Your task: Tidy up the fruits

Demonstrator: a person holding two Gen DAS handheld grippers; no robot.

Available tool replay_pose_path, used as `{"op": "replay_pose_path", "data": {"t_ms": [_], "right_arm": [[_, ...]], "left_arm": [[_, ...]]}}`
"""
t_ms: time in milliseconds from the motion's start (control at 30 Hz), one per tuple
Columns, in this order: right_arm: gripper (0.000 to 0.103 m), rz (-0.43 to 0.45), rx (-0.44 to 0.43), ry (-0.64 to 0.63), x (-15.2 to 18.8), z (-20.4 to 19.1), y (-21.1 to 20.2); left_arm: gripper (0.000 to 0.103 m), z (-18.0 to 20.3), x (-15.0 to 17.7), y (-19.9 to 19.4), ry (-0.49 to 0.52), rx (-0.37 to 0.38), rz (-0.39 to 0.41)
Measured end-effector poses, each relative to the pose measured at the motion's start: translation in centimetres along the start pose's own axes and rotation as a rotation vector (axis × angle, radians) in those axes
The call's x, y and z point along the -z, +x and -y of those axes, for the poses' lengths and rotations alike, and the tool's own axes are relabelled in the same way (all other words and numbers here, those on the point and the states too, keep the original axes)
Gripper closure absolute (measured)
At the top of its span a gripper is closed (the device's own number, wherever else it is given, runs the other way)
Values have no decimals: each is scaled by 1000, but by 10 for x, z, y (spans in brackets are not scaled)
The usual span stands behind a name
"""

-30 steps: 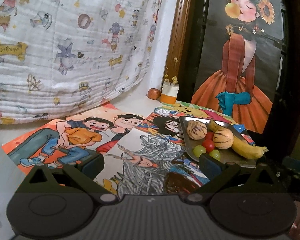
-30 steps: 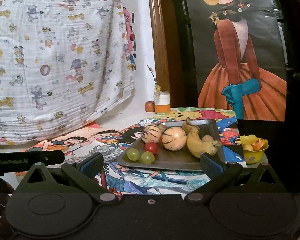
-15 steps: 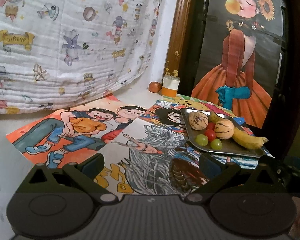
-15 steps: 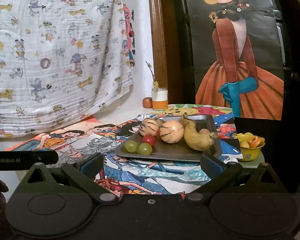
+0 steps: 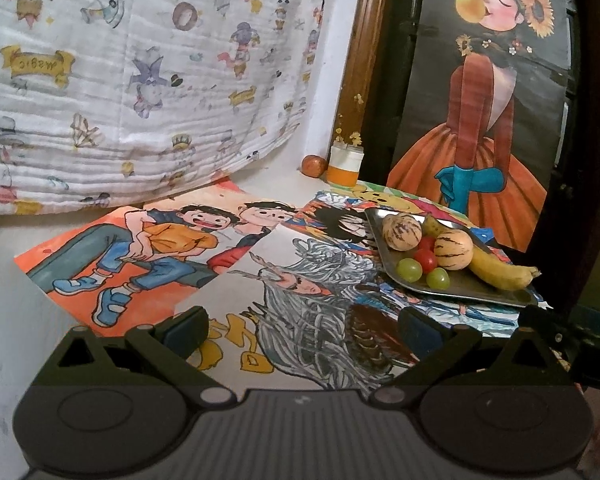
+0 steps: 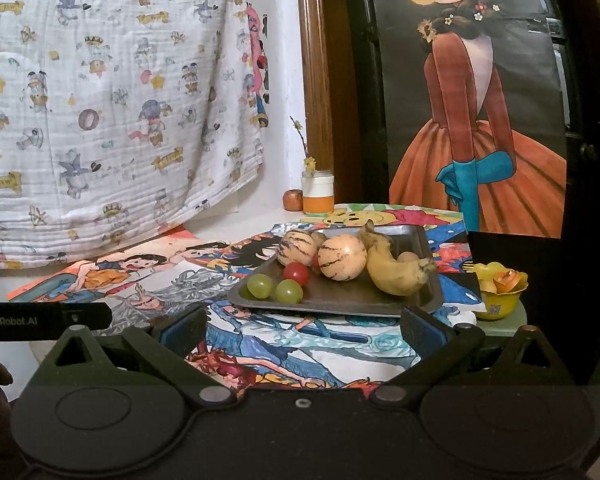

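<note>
Two black hand-held grippers

The left gripper [image 5: 302, 330] has a ribbed grey-black body, two round discs, silver pins and blue pads [image 5: 184, 330]; the right gripper [image 6: 302, 330] looks the same, with one small screw in the middle; white "GenRobot.AI" letters mark a black bar.

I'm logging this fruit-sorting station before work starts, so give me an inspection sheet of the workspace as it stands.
Surface: pale tabletop covered by overlapping cartoon drawings.
Job's things: dark metal tray holding two striped tan melons, a yellow banana, two green grapes and a red cherry tomato; small yellow bowl with fruit pieces right of the tray.
Clutter: white-and-orange jar with a reddish round fruit beside it, at the back wall.
Grippers: left gripper and right gripper both open, holding nothing, short of the tray.
Cables: nothing seen.
Surroundings: patterned white cloth, wooden frame, painted girl poster.
</note>
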State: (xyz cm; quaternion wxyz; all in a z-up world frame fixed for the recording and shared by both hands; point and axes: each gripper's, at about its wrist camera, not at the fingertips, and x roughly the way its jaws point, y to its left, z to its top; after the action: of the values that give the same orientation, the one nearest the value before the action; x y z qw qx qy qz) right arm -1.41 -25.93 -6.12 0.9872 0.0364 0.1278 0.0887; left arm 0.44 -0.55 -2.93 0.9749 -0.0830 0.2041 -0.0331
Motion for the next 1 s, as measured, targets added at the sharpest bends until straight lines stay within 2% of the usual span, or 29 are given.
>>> {"op": "replay_pose_path", "data": {"t_ms": [1000], "right_arm": [[0, -5, 1, -2, 1, 1, 1]], "left_arm": [[0, -1, 1, 1, -9, -1, -7]]}}
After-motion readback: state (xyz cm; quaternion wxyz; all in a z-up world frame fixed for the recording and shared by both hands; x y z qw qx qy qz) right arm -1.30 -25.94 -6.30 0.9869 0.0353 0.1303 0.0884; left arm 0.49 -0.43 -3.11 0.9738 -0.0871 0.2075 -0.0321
